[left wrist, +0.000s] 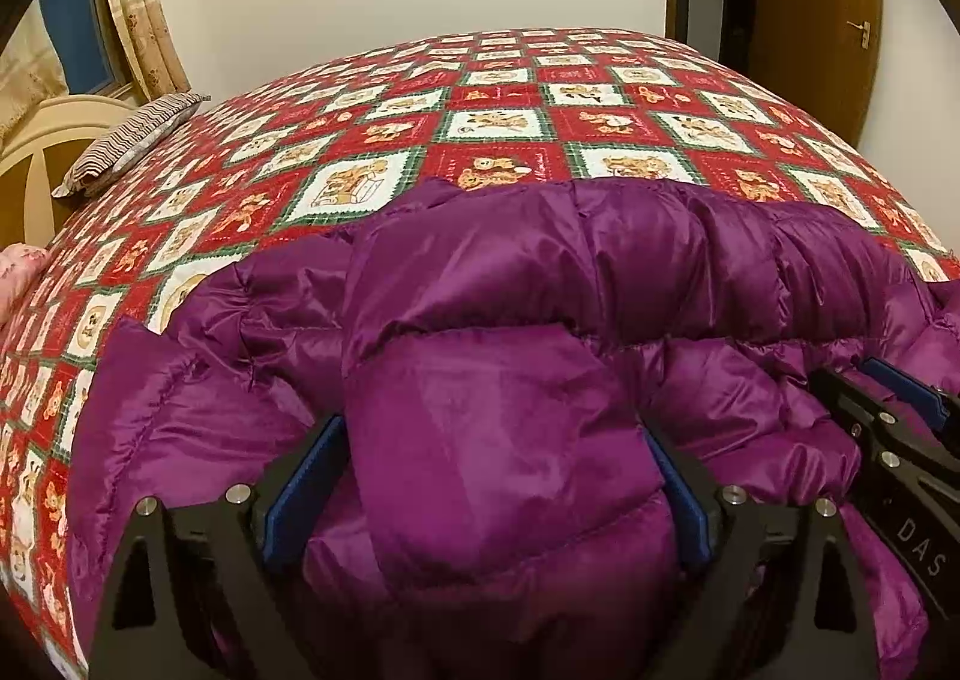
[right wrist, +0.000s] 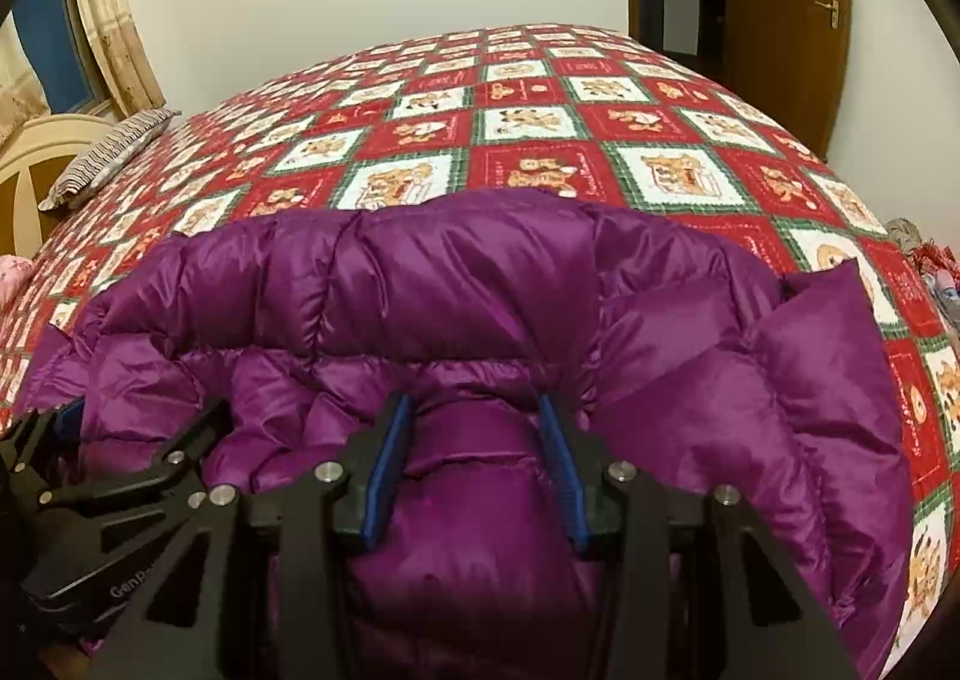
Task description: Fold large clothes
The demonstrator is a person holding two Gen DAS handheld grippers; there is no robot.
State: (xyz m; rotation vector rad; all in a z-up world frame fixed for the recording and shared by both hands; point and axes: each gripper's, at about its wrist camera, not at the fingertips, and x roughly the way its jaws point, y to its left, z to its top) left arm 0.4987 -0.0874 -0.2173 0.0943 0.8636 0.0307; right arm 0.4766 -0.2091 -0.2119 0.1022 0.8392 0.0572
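- A bedroom with pale walls: a bed covered by a red, white and green patchwork quilt (left wrist: 540,98) printed with teddy bears fills the view.
- The left gripper (left wrist: 498,470) has its blue-padded jaws set wide, with a thick puffy fold of the purple down jacket (left wrist: 630,260) filling the gap between them; the fabric lies against both pads, but whether they are squeezing it cannot be told.
- The right gripper (right wrist: 480,440) stands with its jaws about half apart, a narrower fold of the same jacket bulging up between the blue pads and touching both.
- The two grippers sit close side by side; each shows at the edge of the other's view.
- The jacket lies on the near part of the bed, bunched and doubled over, its quilted far edge forming a rounded ridge across the patchwork.
- Further out, a striped pillow (left wrist: 132,140) rests at the bed's left edge beside a cream headboard (left wrist: 36,140).
- Beyond it hang beige curtains (left wrist: 144,20); a brown wooden door (left wrist: 816,8) stands at the far right.
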